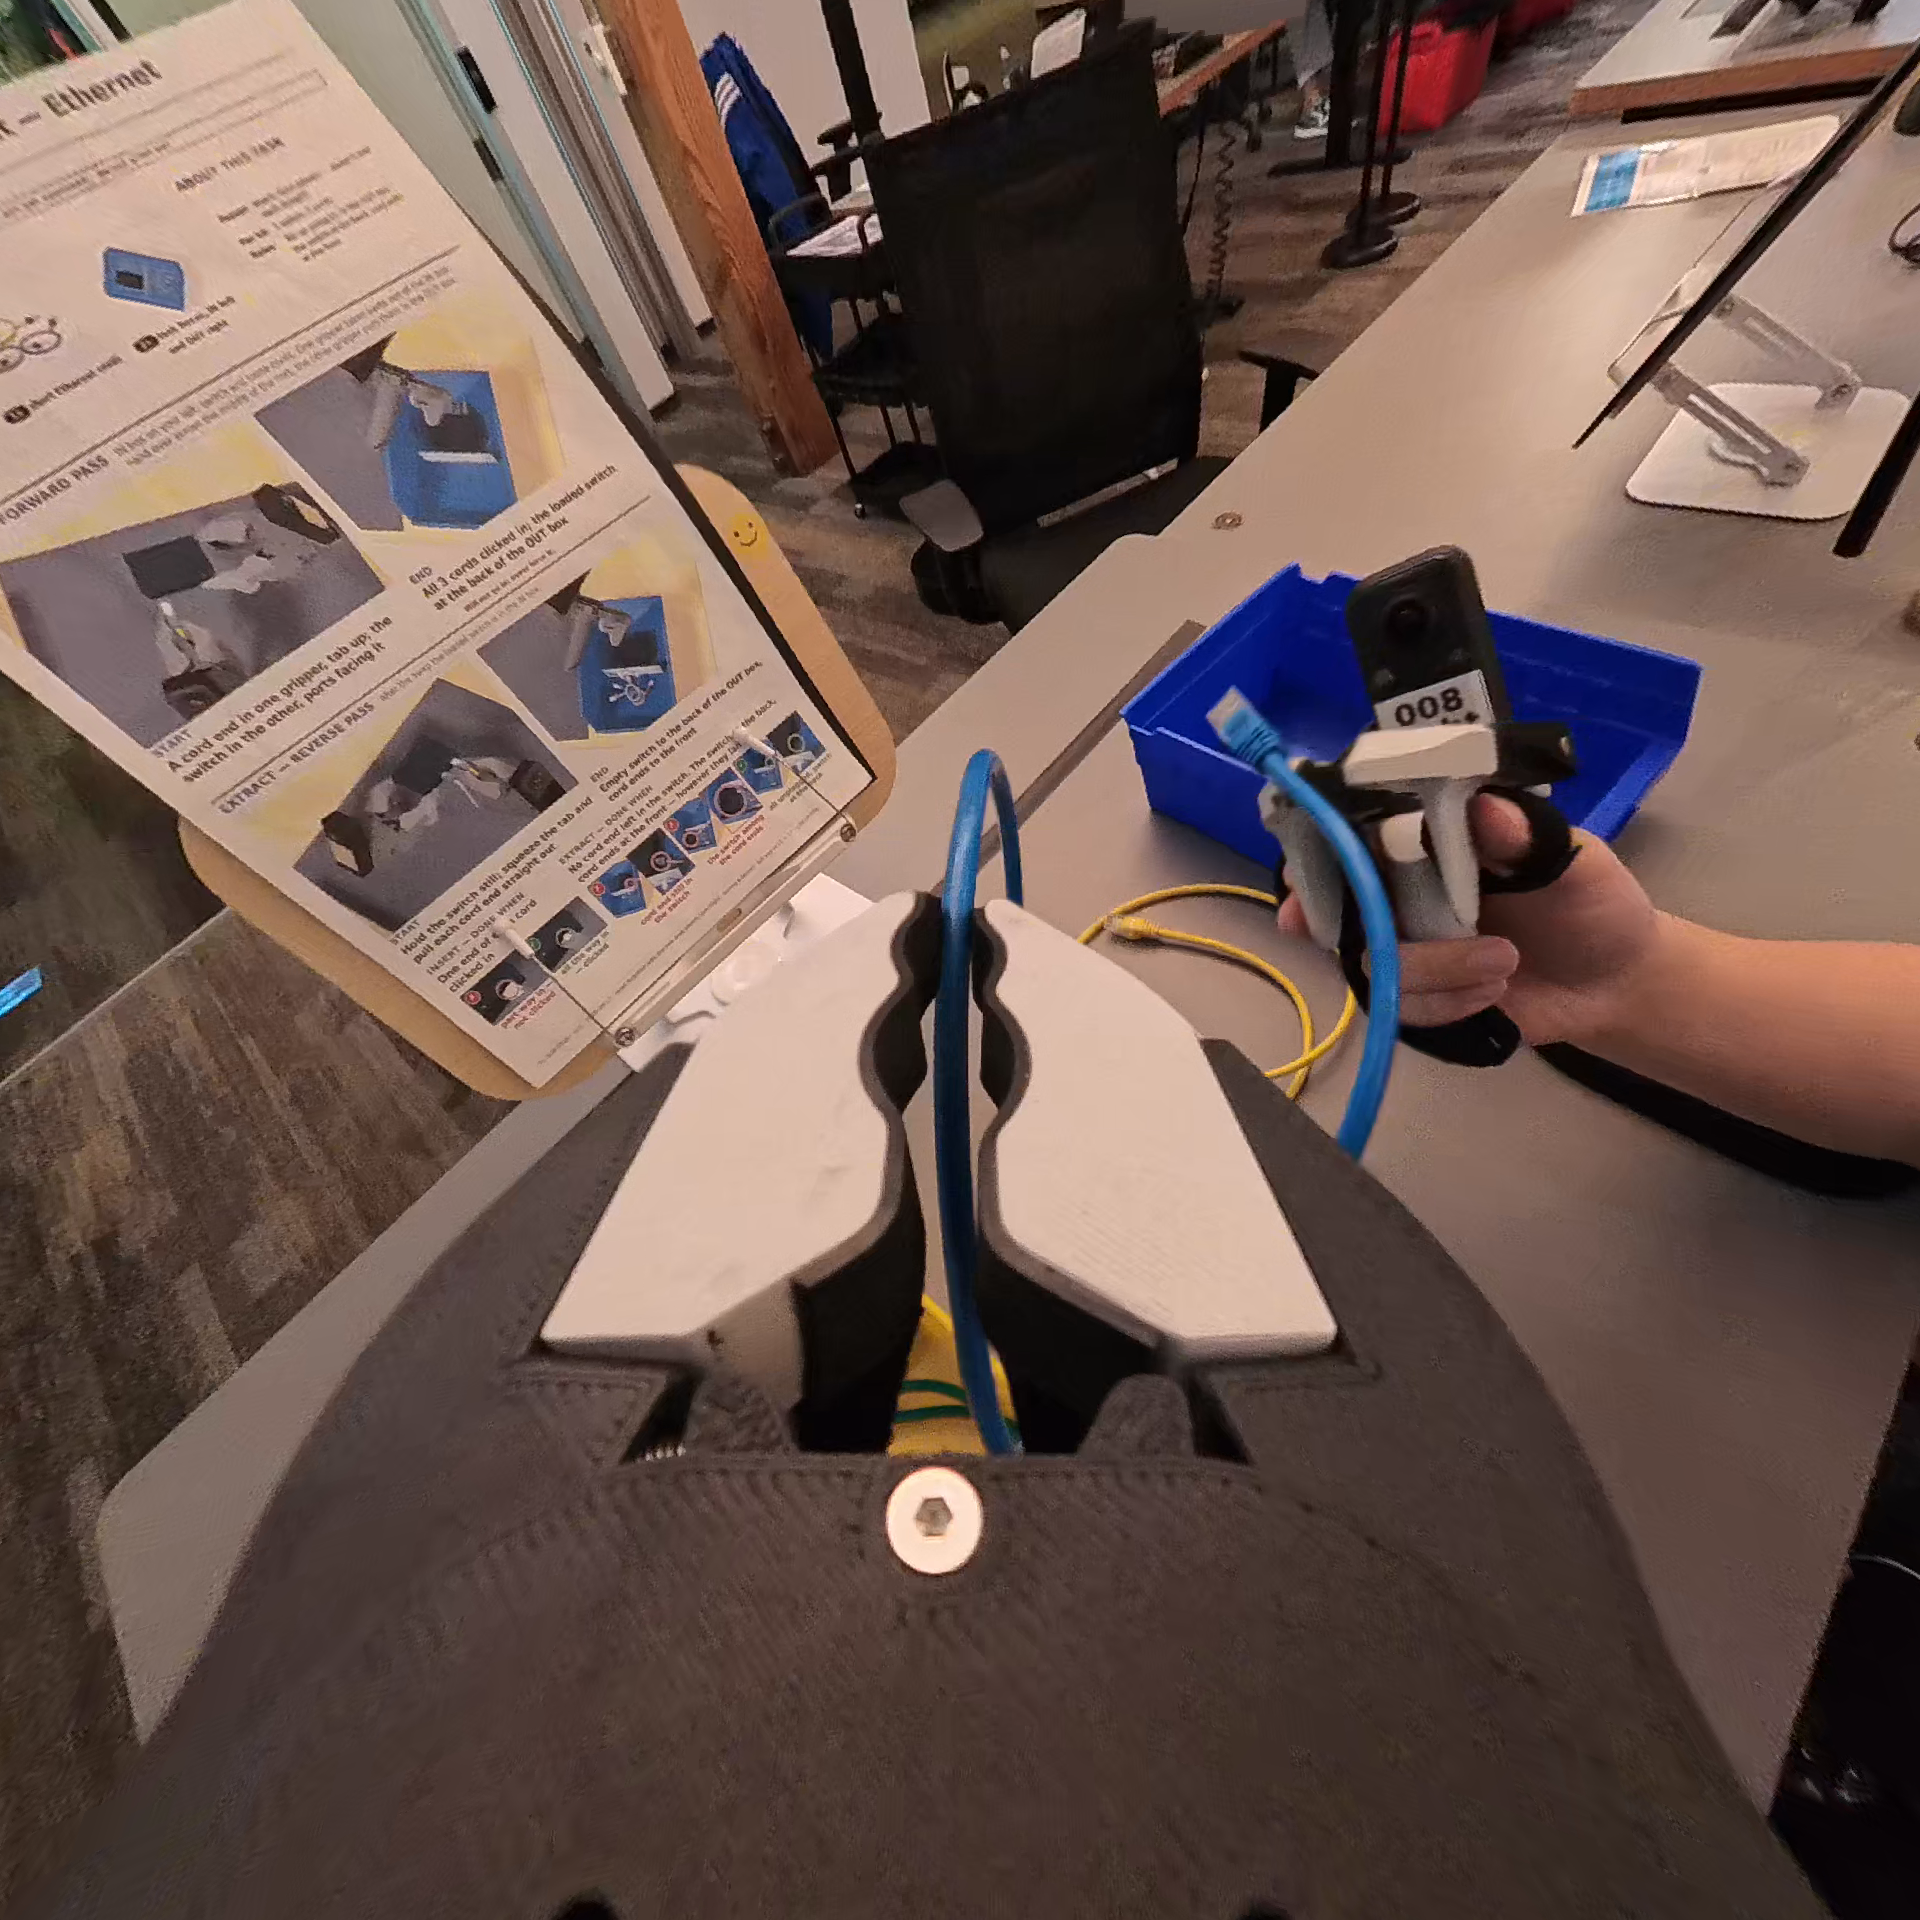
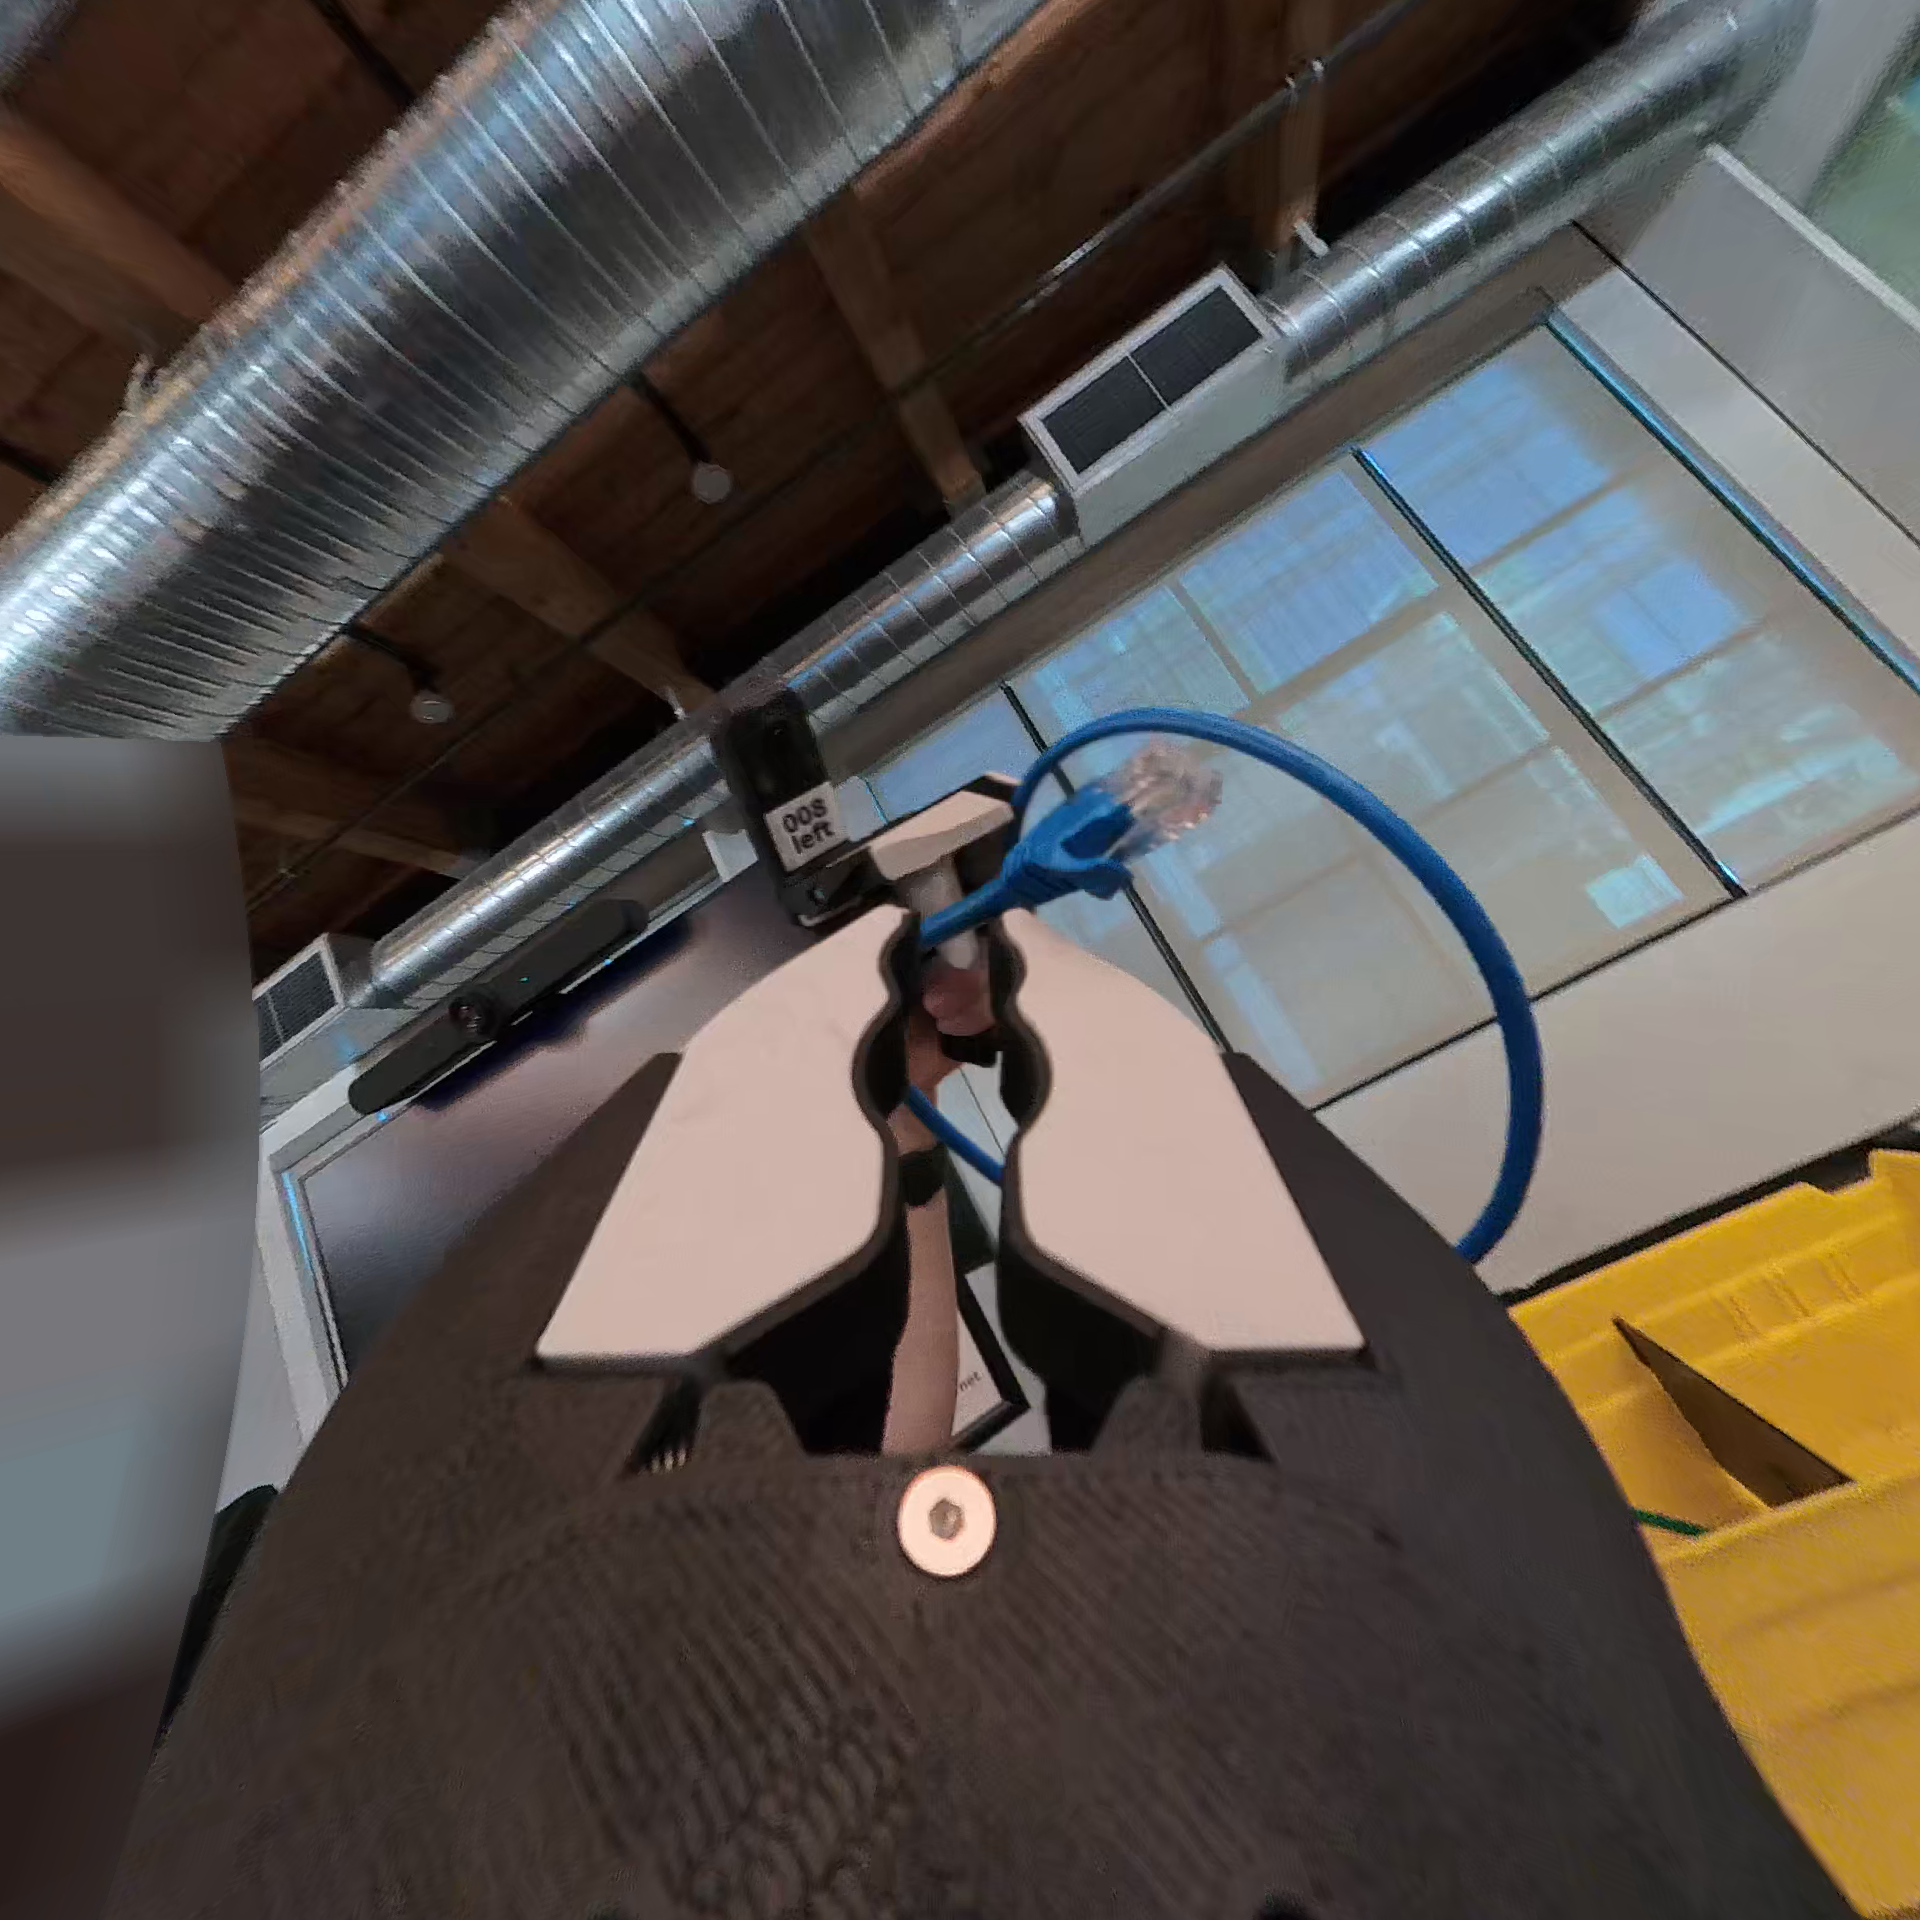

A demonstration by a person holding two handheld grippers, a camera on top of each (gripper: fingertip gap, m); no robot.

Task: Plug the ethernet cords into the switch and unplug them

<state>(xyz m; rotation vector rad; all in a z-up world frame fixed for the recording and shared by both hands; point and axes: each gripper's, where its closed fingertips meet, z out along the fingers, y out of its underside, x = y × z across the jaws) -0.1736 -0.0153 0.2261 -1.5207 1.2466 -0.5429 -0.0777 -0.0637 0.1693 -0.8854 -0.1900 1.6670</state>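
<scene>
Blue ethernet cord (image 1: 1371, 935) held between both my grippers.

My left gripper (image 1: 951, 925) clamps its middle; my right gripper (image 2: 951, 951) clamps near the clear plug (image 2: 1169, 790), above the grey desk (image 1: 1558, 1299) corner.

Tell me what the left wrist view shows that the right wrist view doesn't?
Only the left wrist view shows the grey table, a blue bin, a yellow ethernet cord and the instruction sheet. Only the right wrist view shows ceiling ducts, windows and a yellow crate. Both show the blue ethernet cord, pinched in each gripper's jaws.
</scene>
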